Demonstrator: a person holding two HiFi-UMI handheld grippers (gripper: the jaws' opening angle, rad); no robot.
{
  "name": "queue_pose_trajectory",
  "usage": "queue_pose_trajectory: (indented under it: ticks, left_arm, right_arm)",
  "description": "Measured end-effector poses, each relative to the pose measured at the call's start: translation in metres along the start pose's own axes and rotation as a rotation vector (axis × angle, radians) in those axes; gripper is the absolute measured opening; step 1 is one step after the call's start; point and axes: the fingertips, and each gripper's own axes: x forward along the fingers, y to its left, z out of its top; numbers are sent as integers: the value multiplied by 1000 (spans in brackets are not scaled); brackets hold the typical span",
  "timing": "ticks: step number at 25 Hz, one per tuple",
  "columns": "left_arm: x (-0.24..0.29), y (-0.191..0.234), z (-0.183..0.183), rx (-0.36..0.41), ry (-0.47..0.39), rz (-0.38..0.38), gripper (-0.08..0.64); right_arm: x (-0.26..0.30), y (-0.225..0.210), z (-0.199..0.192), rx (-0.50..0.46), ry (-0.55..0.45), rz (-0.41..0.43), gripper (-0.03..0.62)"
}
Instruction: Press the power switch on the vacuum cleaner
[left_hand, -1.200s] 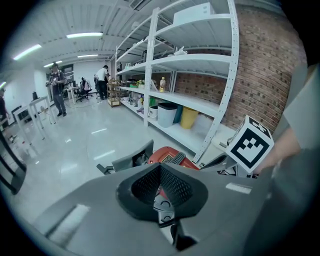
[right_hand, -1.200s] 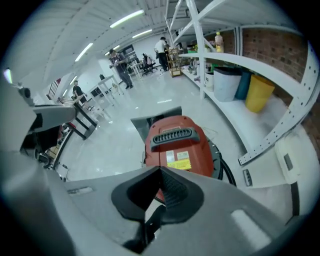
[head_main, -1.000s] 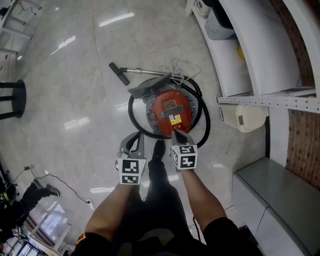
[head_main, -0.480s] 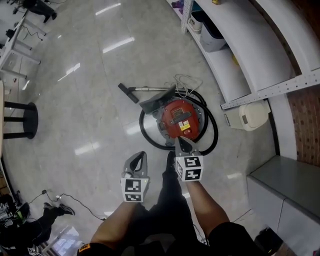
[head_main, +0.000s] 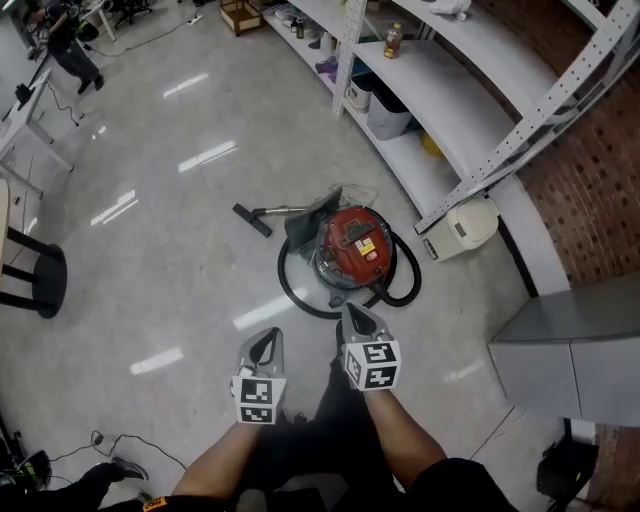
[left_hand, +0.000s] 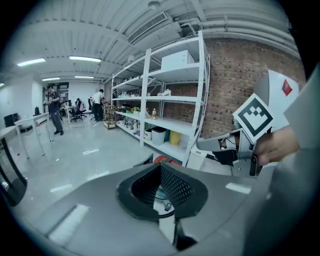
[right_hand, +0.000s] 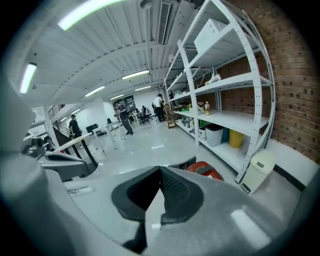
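A red canister vacuum cleaner (head_main: 355, 243) stands on the shiny floor, ringed by its black hose (head_main: 300, 296). Its wand and floor nozzle (head_main: 252, 218) lie to the left. In the head view my right gripper (head_main: 352, 316) is shut and empty, held above the floor just short of the vacuum and apart from it. My left gripper (head_main: 268, 340) is also shut and empty, further back on the left. The vacuum's red top (left_hand: 168, 160) peeks over the left gripper (left_hand: 160, 165). It also shows as a red dome (right_hand: 205, 171) beyond the right gripper (right_hand: 160, 169).
White shelving (head_main: 450, 110) with tubs and a bottle runs along the brick wall on the right. A cream box-shaped thing (head_main: 462, 228) sits at the shelving's foot, near the vacuum. A grey cabinet (head_main: 575, 350) stands at right, a black stool (head_main: 30, 280) at left. People stand far off.
Both grippers have drawn back from the vacuum. The right one was at the vacuum's red top one second ago and now is apart from it. The view has pulled away and shows more of the room.
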Motion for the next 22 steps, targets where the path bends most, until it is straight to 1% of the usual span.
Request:
queue_pose_trajectory:
  ticks: [3, 5, 8, 11, 15, 18, 22]
  left_arm:
    - [-51, 0, -1, 22, -43, -48, 14]
    - [-83, -1, -2, 33, -69, -80, 14]
    - [-126, -5, -8, 39, -96, -127, 14]
    - [-164, -13, -6, 35, -114, -161, 15]
    - [-209, -38, 3, 34, -150, -207, 15]
    - [-235, -61, 9, 44, -183, -245, 15]
    - [-261, -87, 22, 43, -223, -269, 15]
  right_arm:
    - [-48, 42, -17, 9, -14, -25, -8]
    - [-77, 68, -22, 3, -34, -45, -8]
    - [-120, 105, -19, -10, -84, -73, -8]
    - [-165, 136, -8, -24, -127, -85, -8]
    - [-221, 162, -1, -34, -169, -96, -8]
    - [-255, 175, -5, -36, -189, -99, -8]
    - [-294, 187, -14, -30, -201, -88, -8]
